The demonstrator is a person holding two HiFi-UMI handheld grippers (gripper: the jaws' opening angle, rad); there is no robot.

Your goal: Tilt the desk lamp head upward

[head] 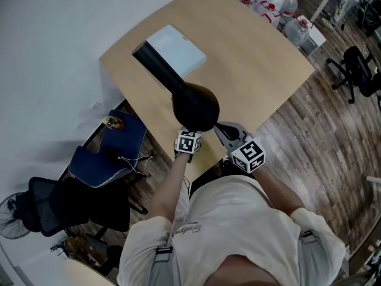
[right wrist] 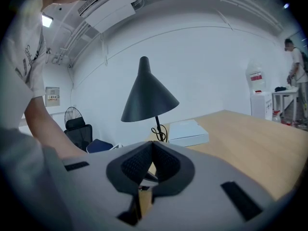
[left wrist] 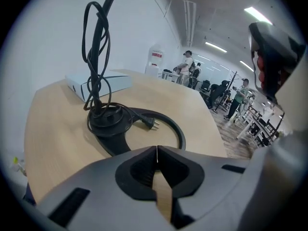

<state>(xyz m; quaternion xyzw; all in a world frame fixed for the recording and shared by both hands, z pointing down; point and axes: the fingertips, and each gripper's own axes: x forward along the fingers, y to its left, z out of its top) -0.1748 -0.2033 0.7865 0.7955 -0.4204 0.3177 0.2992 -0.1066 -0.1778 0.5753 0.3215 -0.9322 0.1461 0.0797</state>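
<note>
From above, the black desk lamp shows its cone head over the near table edge. Its base sits on the light wooden table with the black cord wound round the stem and the plug lying beside it. My left gripper is shut and empty, low at the table edge facing the base; in the head view only its marker cube shows, just below the shade. My right gripper is shut and empty, right of the shade. It looks at the shade from the side, apart from it.
A flat white box lies on the table behind the lamp. Blue chairs, a black office chair and a fan stand left of the table. Water bottles stand at the far right. People stand in the background.
</note>
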